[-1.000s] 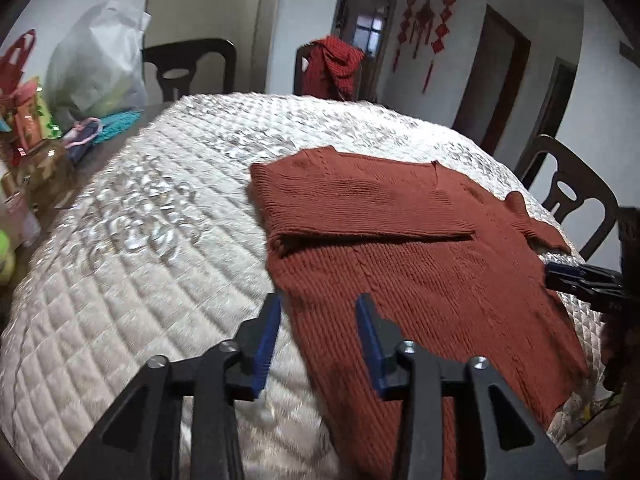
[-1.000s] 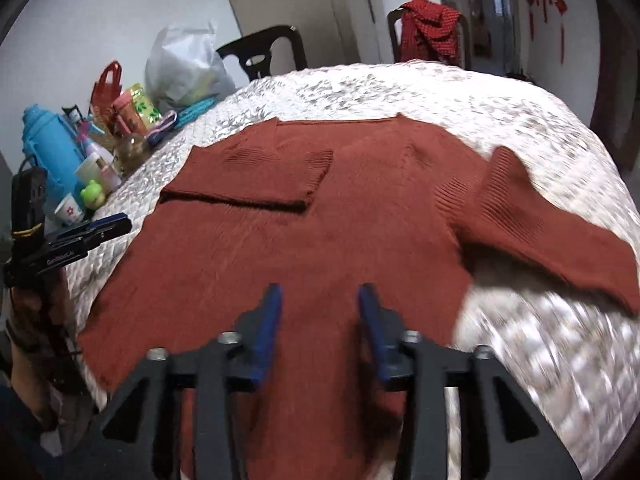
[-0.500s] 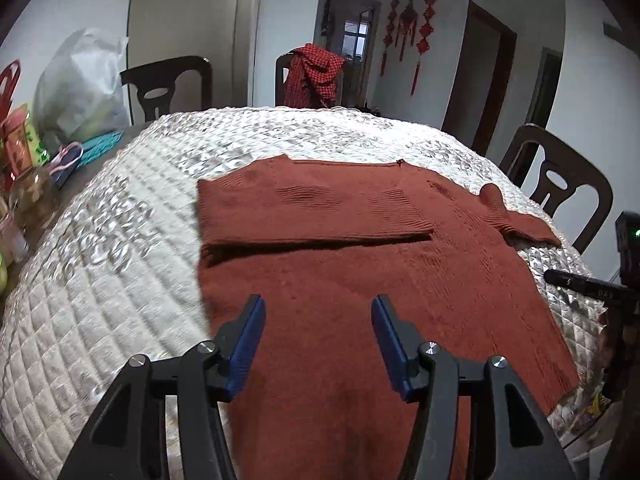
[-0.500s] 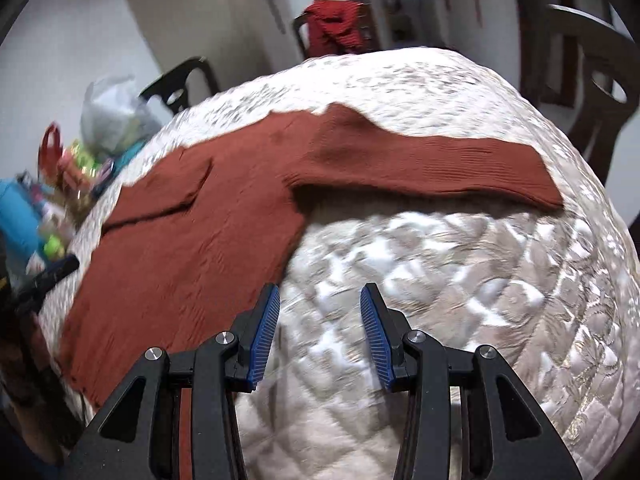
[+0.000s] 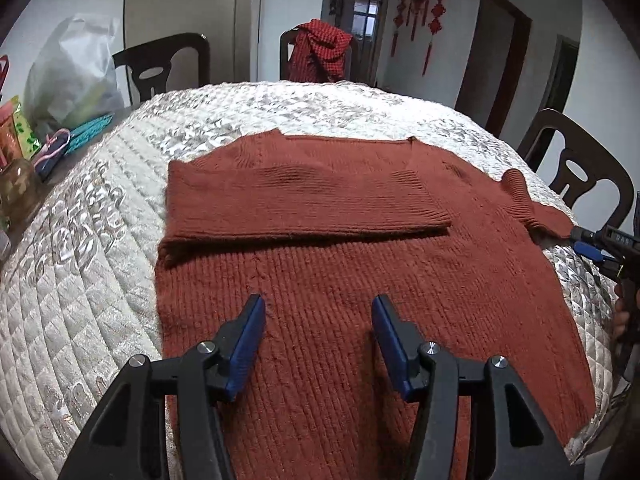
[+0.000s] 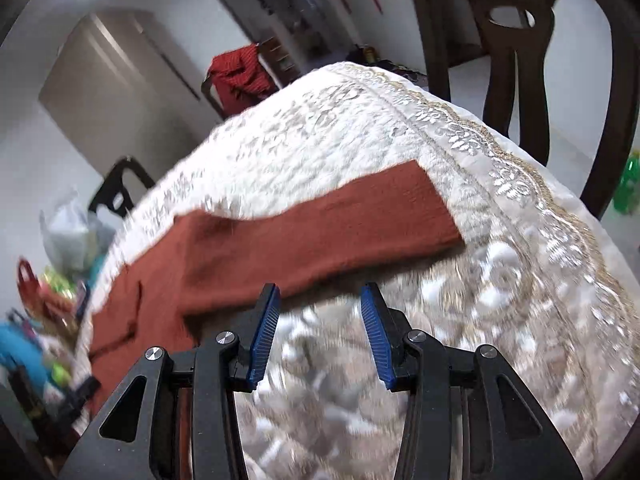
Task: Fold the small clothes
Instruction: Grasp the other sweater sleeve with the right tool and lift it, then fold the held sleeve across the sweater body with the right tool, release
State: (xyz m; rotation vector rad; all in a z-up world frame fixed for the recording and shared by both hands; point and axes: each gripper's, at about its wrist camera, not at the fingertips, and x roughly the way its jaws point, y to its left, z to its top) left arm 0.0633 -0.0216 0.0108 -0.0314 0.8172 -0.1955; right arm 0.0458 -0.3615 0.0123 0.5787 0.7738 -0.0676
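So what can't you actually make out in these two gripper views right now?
- Sweater hem: left wrist view, cut off by the bottom edge behind the left gripper.
- Clutter at the table's left end: right wrist view, smeared by motion blur.
- Right gripper: left wrist view, cut by the right edge; its jaws are hard to read there.

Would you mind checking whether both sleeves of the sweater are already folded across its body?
No, only one sleeve lies folded across the sweater; the other sleeve stretches out over the quilted cover.

Bare quilted tablecloth (image 5: 88, 280) left of the rust sweater (image 5: 360, 300), open to pass. Blocked at the far left edge by a jar (image 5: 18, 188), snack packets (image 5: 16, 128) and a plastic bag (image 5: 72, 76); dark chairs (image 5: 580, 168) ringing the table
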